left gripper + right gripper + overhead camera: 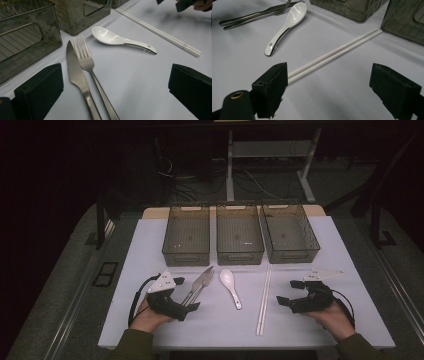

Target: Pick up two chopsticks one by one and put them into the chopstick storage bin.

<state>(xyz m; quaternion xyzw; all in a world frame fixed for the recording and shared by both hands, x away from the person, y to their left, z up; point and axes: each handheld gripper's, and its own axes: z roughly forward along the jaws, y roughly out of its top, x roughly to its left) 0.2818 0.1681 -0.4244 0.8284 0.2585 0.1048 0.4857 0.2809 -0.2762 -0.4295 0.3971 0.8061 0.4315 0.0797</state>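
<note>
Both tongs are wide open with nothing in them. The left tongs (184,292) hover right over the handles of the knife (194,288) and fork (202,285); the right tongs (289,291) sit just right of the chopsticks (263,299).

Knife and fork lie side by side, touching, on the white surface (150,250), long axes tilted, tips aimed up and right toward the left bin (186,234). They're brushed steel, and the left gripper view shows the knife's serrated edge (75,67) and the fork's tines (81,47). The chopsticks are two thin white rods, parallel, running nearly straight away from the person, far ends almost at the right bin (290,232).

Between them lies a glossy white ceramic spoon (231,287), bowl toward the middle bin (239,234). The right gripper view catches a small hole in its handle end (270,44). The bins are smoky translucent plastic, rectangular.
</note>
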